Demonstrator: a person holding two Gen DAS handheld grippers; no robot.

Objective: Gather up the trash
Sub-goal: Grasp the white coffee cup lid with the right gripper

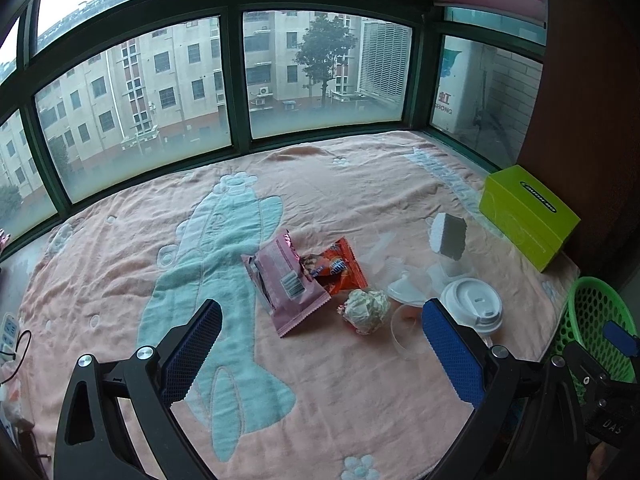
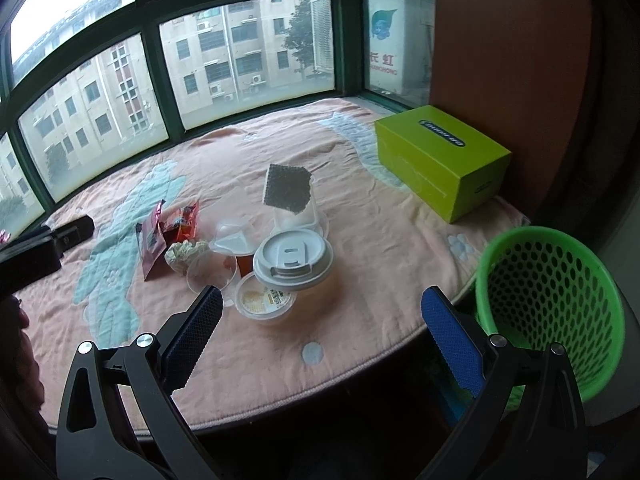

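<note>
Trash [image 1: 320,280] ahead of both spread tongs [image 1: 322,318]

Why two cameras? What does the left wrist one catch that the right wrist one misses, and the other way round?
Only the left wrist view shows the white power strip at the blanket's left edge.

Only the right wrist view shows the small sealed cup with a printed lid, lying in front of the white cup lid, and the inside of the green basket.

Both show the pink wrapper, the orange wrapper, the crumpled paper ball, the green box, and open, empty tongs: the left tongs and the right tongs.
</note>
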